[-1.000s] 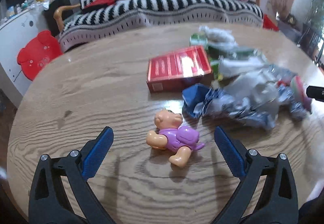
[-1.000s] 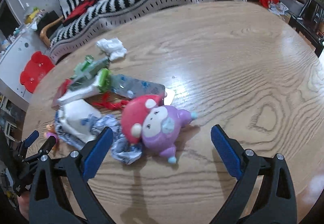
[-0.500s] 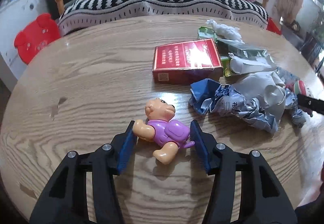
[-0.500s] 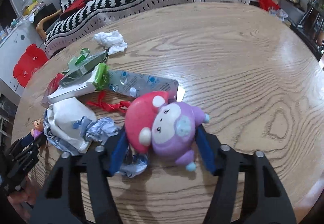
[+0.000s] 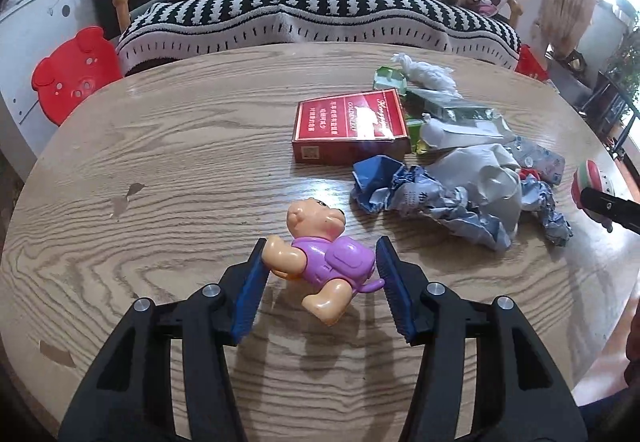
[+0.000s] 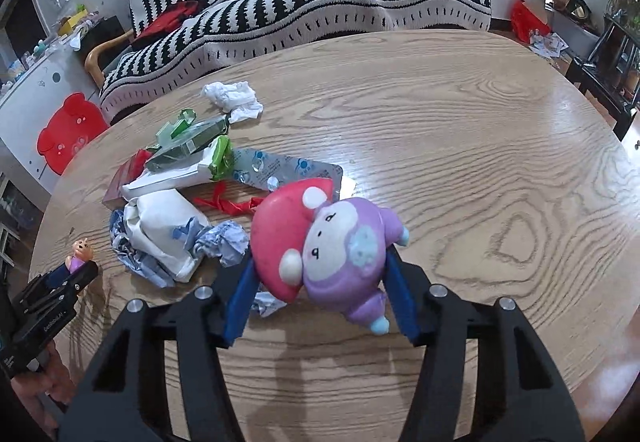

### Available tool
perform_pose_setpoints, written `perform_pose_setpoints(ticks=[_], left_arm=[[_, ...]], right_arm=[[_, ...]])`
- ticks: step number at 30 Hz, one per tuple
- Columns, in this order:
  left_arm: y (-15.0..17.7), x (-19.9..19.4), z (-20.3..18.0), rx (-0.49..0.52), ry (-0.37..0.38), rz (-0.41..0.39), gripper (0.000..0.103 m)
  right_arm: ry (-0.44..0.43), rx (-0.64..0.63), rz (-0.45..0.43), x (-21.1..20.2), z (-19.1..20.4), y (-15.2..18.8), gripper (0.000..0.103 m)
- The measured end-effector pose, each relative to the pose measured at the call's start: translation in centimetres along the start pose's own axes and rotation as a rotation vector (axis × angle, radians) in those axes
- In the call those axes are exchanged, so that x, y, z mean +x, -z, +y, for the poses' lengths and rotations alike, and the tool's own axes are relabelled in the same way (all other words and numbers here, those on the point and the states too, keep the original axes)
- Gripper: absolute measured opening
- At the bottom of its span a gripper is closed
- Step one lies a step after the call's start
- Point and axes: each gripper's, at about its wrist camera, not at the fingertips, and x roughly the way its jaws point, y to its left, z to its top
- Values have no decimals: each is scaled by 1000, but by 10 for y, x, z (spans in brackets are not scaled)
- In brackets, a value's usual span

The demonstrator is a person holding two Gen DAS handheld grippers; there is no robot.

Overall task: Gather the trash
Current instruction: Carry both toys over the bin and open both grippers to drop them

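Note:
My left gripper (image 5: pixel 320 282) is shut on a small bear toy (image 5: pixel 320 254) in a purple shirt, on the wooden table (image 5: pixel 160 170). My right gripper (image 6: pixel 320 282) is shut on a red-and-purple mushroom-capped toy (image 6: pixel 324 246) and holds it tilted, just above the table. A pile of trash lies between them: crumpled blue-and-white paper (image 5: pixel 448 198), a red carton (image 5: pixel 352 126), green wrappers (image 6: pixel 192 142), a white tissue (image 6: pixel 234 100) and a foil blister sheet (image 6: pixel 288 170). The left gripper with the bear also shows in the right wrist view (image 6: pixel 76 270).
A black-and-white striped sofa (image 5: pixel 320 14) stands behind the table. A red bear-shaped stool (image 5: pixel 72 70) is at the left. A dark shelf (image 6: pixel 612 74) stands at the right. The table edge curves close on both sides.
Both grippers have closed from wide open onto their toys. The right gripper has lifted and tilted the mushroom toy; the left has moved forward around the bear.

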Motion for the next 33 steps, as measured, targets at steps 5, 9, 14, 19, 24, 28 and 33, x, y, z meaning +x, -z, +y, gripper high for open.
perform_pose_setpoints(ticks=[5,9,14,19,24,28,33], left_arm=[[4,-10,-5,19,-6,-2,53],[12,-24,-13,37,12,-12,53],[35,-50,-27,85,45,-3,53],[68,-79,-48,145,77,-18,53],[118,-96,-58,173,122,47,53],[159,-110,-68,225,163,83,53],[198,-101,-80,242,199,183,53]], right_arm=[[-26,-22,-12,-16,7,6,58],[-55,-58,-11,-29,17,17,58],[-108,-111,-1,-54,29,41,58],[-184,-173,5,-89,44,73,58],[-249,-204,33,-114,52,113,58],[-290,-238,96,-119,57,150,59],[-322,-231,240,-104,55,195,59]])
